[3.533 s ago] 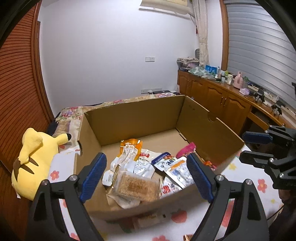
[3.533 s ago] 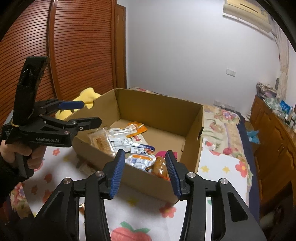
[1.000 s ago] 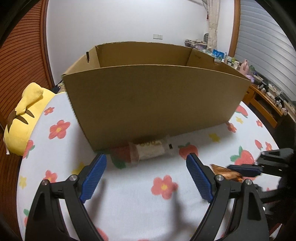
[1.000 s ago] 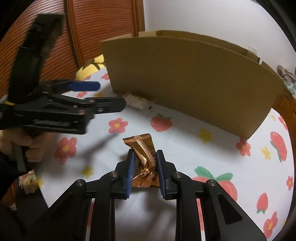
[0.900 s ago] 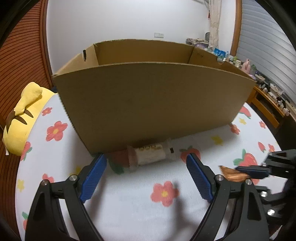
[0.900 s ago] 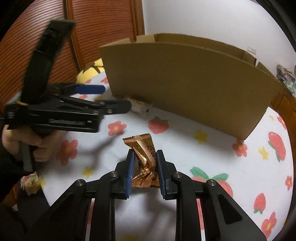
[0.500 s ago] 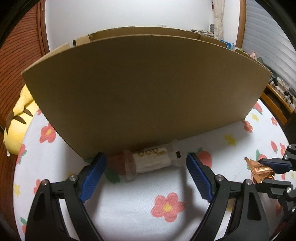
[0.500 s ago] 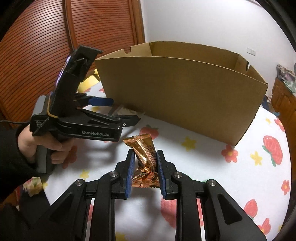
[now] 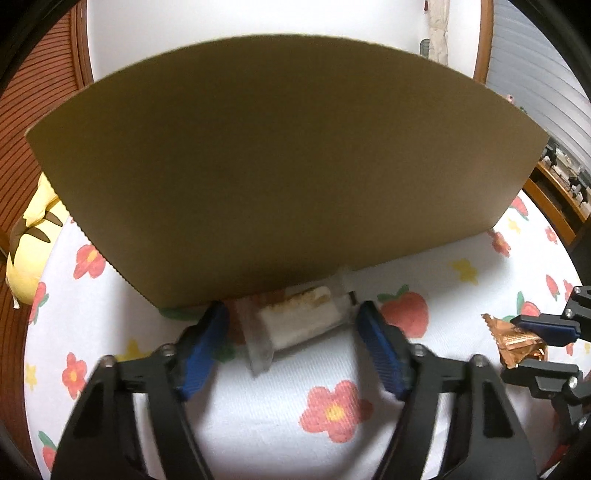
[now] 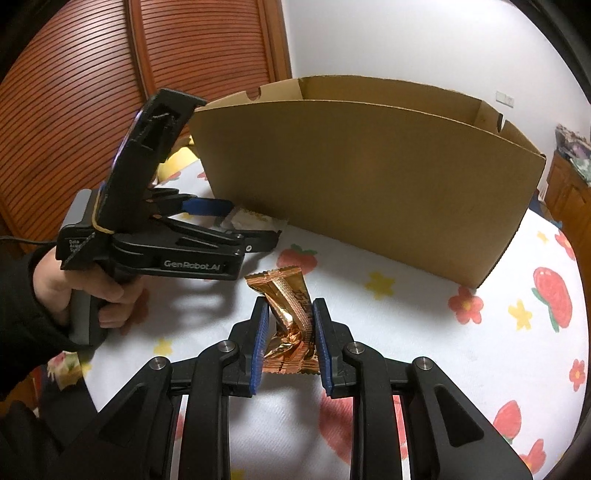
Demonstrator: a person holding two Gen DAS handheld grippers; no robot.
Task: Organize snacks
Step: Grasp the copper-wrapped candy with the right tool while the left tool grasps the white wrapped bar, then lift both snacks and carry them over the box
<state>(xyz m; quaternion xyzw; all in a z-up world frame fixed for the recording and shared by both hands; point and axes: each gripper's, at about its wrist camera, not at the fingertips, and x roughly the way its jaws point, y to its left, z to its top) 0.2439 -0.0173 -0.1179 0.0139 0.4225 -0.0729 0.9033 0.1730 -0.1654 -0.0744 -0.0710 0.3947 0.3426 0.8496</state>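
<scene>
Pickup is under way: the left claw [image 9: 291, 343], jaws just closing, straddles the clear-wrapped snack bar [image 9: 299, 321] lying against the cardboard box [image 9: 280, 166], not yet pinched. Right claw [image 10: 290, 341] grips a copper foil packet [image 10: 290, 314]. Next: finish closing, lift both into the box

You face a plain white wall [image 10: 406, 40] with a small switch plate [image 10: 505, 99]. To your left run reddish-brown slatted wooden doors [image 10: 74, 92]. To your right stand wooden cabinets [image 10: 565, 192], a pale curtain [image 9: 437, 29] and grey slatted blinds [image 9: 535, 81]. The bed's cover [image 9: 258, 424] is white with printed flowers and strawberries.
</scene>
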